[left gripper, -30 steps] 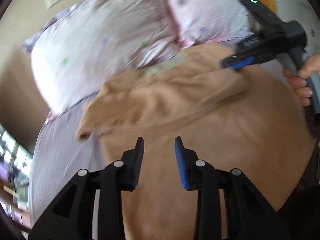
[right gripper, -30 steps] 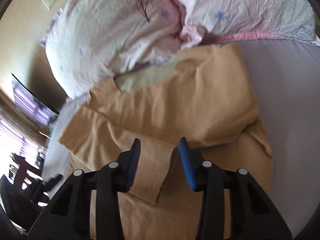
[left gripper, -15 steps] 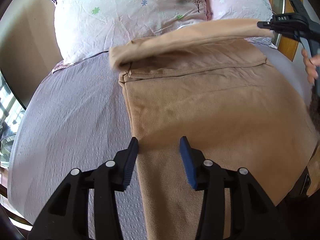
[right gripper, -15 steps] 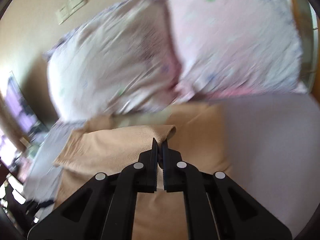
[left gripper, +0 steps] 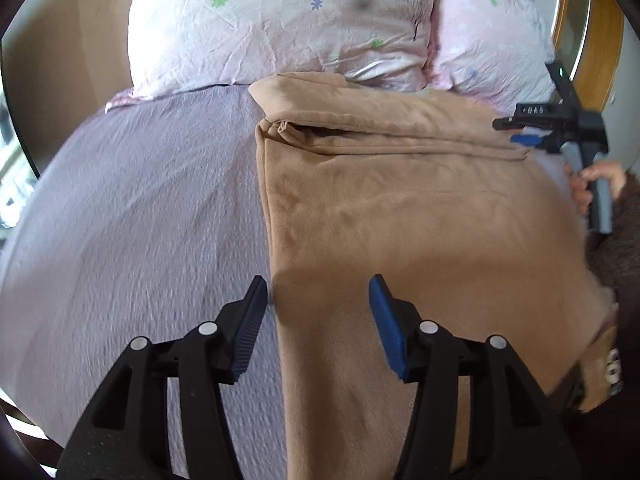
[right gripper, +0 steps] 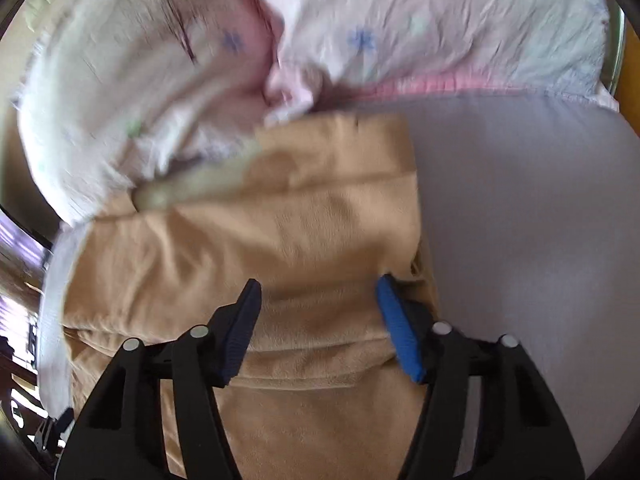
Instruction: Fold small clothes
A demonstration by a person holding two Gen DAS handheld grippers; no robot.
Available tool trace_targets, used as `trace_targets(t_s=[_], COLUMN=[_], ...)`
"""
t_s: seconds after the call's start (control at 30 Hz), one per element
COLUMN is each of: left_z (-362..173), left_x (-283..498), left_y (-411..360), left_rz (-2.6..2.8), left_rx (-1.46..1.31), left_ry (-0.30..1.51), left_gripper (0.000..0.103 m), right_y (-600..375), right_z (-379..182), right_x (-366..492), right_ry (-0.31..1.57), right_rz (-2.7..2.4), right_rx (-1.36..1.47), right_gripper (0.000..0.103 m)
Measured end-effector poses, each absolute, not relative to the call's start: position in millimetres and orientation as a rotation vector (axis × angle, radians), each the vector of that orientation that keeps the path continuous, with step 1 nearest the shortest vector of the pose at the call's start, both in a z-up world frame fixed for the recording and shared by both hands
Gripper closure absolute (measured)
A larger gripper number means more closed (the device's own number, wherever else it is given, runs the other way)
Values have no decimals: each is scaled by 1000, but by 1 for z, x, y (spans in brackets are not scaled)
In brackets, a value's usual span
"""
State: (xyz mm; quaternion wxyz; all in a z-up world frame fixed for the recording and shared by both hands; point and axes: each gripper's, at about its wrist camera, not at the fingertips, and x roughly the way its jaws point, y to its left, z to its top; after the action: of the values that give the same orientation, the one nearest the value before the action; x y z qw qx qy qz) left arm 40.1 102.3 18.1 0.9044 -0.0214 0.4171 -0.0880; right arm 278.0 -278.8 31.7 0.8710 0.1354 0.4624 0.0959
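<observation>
Tan fleece garment (left gripper: 420, 240) lies spread on the lavender bedsheet (left gripper: 140, 220), running from the near edge of the bed up to the pillows at the head.

Nearest, the left gripper (left gripper: 318, 312) hovers with its jaws wide apart and empty, straddling the garment's long left edge near the foot of the bed. Half a second ago it sat in much the same place, so this side has hardly moved.

Farther up, a folded band (left gripper: 380, 128) of the same tan fabric now lies flat across the garment's far end, its crease running side to side. Half a second ago that band was lifted clear of the bed, pinched in the right gripper; now it rests on the layer beneath.

At the garment's right edge, the right gripper (right gripper: 318, 312) has let go. Its jaws stand wide with nothing between them, just above the soft folded layers. A second ago they were open over the cloth, then closed on it, and now they are open again.

Beyond the garment, two floral pillows (left gripper: 280, 20) sit at the head of the bed, the far fold touching them.

Judging by this, one fold has just been laid down and released, and further folds probably remain.
</observation>
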Motion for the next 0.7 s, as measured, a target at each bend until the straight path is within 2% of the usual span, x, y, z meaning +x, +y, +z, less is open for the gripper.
trace_targets(t_s=[0.1, 0.2, 0.33, 0.47, 0.7], left_z=[27, 26, 12, -10, -39], left_x=[13, -15, -58, -88, -68], left_y=[129, 162, 192, 197, 165], left_rz=[-295, -428, -517, -543, -613], left_rx=[-187, -357, -446, -459, -457], left_ry=[809, 783, 792, 851, 932], left_gripper=[45, 41, 37, 35, 35], right_y=[-293, -303, -334, -380, -391], right_z=[58, 74, 71, 37, -43], right_x=[228, 166, 72, 9, 17], right_ry=[867, 782, 751, 849, 1030], right_rz=[402, 595, 773, 717, 680], right_rx=[357, 342, 264, 303, 447], right_gripper=[37, 13, 11, 11, 11])
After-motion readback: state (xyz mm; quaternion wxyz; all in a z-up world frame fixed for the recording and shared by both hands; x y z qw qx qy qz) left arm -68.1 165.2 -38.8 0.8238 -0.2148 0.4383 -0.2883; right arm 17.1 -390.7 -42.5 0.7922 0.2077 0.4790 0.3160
